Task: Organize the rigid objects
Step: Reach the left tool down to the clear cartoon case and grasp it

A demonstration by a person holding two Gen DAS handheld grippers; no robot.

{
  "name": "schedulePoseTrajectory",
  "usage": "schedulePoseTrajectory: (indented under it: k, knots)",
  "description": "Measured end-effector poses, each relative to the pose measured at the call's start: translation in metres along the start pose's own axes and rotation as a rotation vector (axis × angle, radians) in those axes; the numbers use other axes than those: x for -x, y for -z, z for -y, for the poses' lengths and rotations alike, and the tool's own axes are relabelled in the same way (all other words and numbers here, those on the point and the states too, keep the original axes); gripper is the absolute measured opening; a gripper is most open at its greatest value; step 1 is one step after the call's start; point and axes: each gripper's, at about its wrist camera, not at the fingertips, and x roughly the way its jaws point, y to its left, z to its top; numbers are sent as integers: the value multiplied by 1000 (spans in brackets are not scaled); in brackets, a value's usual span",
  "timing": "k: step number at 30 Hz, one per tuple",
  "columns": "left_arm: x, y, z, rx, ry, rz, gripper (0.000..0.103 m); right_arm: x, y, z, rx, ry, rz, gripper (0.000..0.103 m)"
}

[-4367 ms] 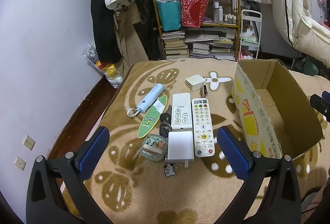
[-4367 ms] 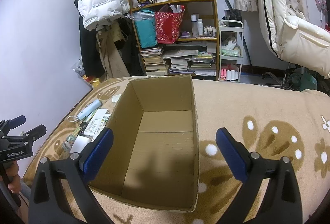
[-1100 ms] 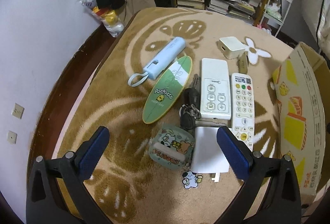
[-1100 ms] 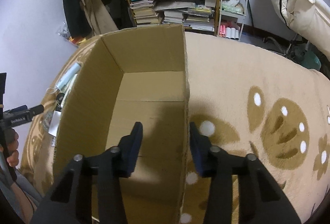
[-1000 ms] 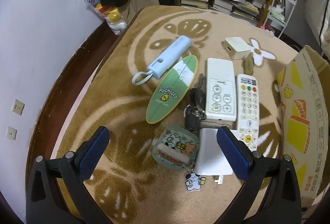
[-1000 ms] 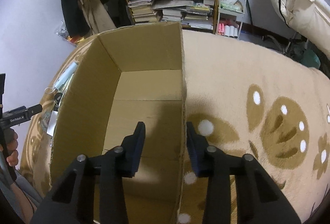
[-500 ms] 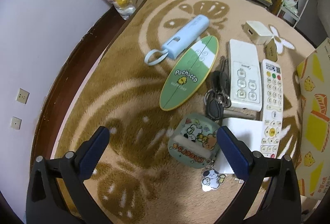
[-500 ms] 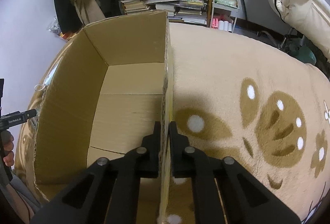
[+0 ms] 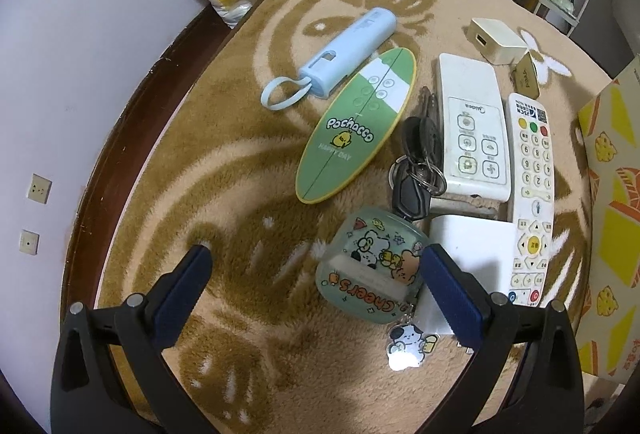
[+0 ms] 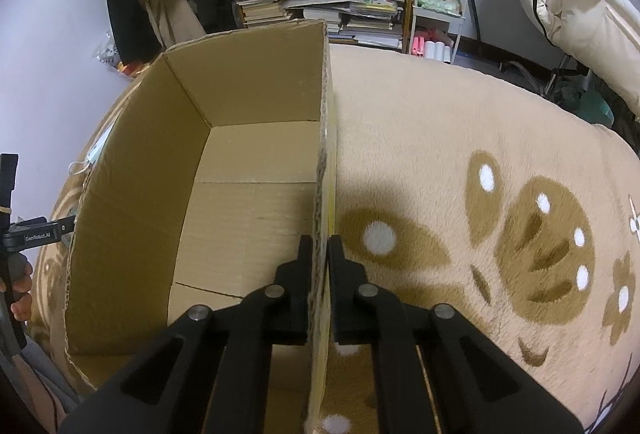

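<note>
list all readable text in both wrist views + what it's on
"Pochacco" and "HAPPY DAY": green surfboard-shaped board.
"Cheers": cartoon case.
"Midea": wide white remote.
Digits 1 to 9: numbered remote; its top label is too blurred.
"GenRobot.AI": left tongs.
Tan tag: unreadable.

A fluffy tan-and-brown plush blanket has a soft, matt pile. The brown corrugated cardboard box looks dull and rough at its cut edge. The white plastic remote control is smooth, the clear green cartoon-printed case glossy, and the bunch of keys combines shiny metal with black plastic.
</note>
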Motion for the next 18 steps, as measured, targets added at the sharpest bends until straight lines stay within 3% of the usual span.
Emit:
schedulePoseTrajectory:
  k: [13, 18]
  knots:
    - [1, 1, 2, 1, 17, 13, 102, 0, 1, 0, 1, 1, 0, 8]
    - [-3, 1, 4, 1, 62, -10, 101, -1, 2, 0, 0, 0, 1, 8]
